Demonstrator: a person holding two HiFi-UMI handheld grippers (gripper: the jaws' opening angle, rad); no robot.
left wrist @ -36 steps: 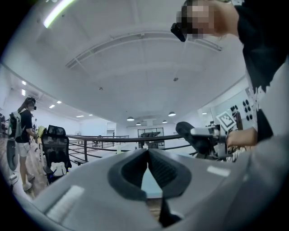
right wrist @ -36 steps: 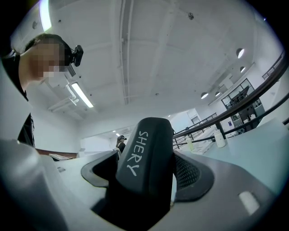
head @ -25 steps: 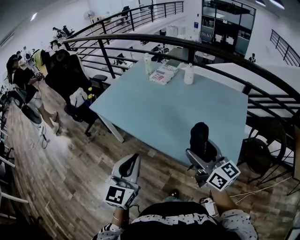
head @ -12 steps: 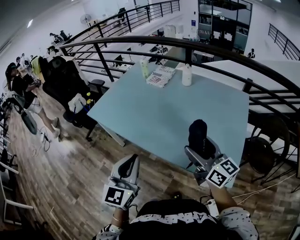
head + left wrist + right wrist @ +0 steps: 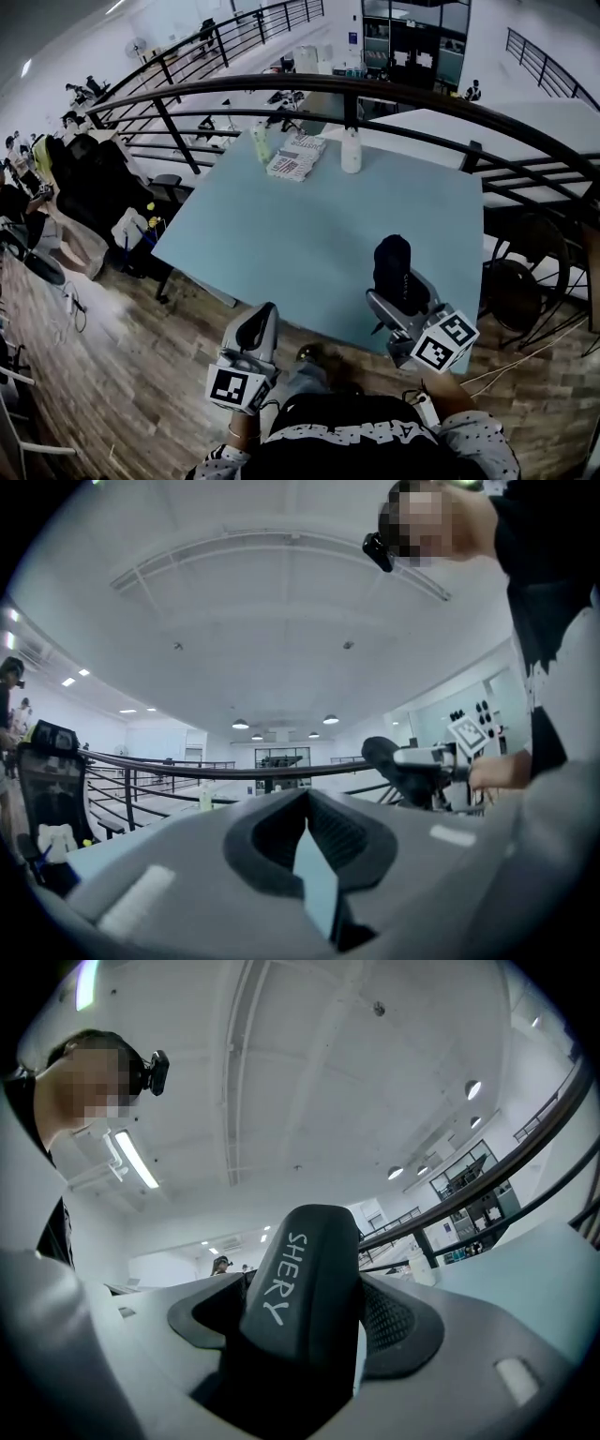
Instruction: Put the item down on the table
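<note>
Wood-plank flooring [image 5: 141, 356] lies below both grippers at the near edge of the head view.

1. Left gripper [image 5: 264, 316]: held over the floor, short of the table [image 5: 281, 234]. In the left gripper view its jaws stand together at the tips, with nothing between them.
2. Right gripper [image 5: 401, 296]: held over the table's near edge, jaws clamped on the black item [image 5: 392, 267].
3. Item orientation: the long axis runs along the jaws. The rounded end projects past the jaw tips, up and away from the person.
4. Hidden parts: the item's lower end is buried between the jaws. No view shows whether the item touches the table.
5. View differences: white lettering "SHERY" on the item [image 5: 302, 1269] reads only in the right gripper view. The left gripper view shows the item [image 5: 382, 756] side-on.
6. Far table edge: 1 white bottle [image 5: 352, 150], 1 stack of booklets [image 5: 292, 159] and 1 pale bottle [image 5: 260, 143]. A curved black railing [image 5: 394, 92] runs behind them.
</note>
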